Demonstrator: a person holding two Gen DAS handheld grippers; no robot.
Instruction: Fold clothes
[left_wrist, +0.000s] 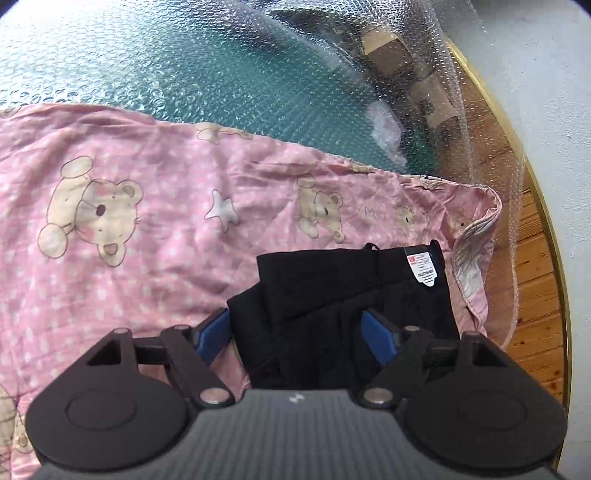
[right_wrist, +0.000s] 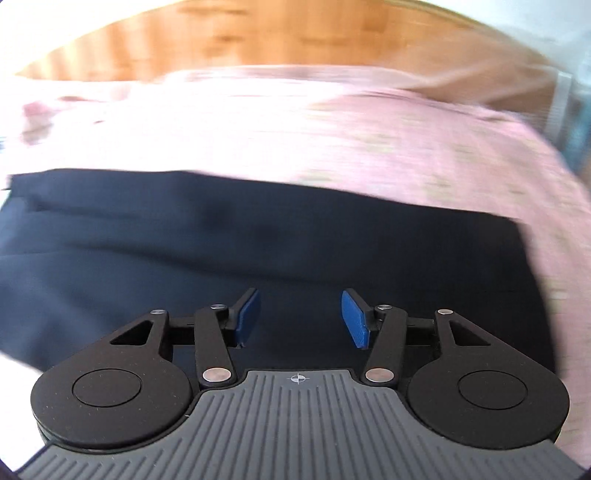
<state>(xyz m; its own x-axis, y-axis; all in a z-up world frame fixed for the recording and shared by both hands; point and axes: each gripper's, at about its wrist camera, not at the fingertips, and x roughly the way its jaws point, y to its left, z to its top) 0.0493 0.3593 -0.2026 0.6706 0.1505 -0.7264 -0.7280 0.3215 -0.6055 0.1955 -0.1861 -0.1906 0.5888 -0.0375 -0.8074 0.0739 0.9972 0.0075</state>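
Left wrist view: folded black garment (left_wrist: 332, 295) with a white hang tag (left_wrist: 423, 266) lies on a pink bear-print quilt (left_wrist: 129, 229); clear bubble wrap (left_wrist: 221, 74) beyond. Left gripper (left_wrist: 295, 332) jaws stand wide around the cloth, not pressing. Right wrist view, blurred: right gripper (right_wrist: 300, 317) jaws apart, empty, above the garment (right_wrist: 221, 240); wooden floor (right_wrist: 258, 37) behind.
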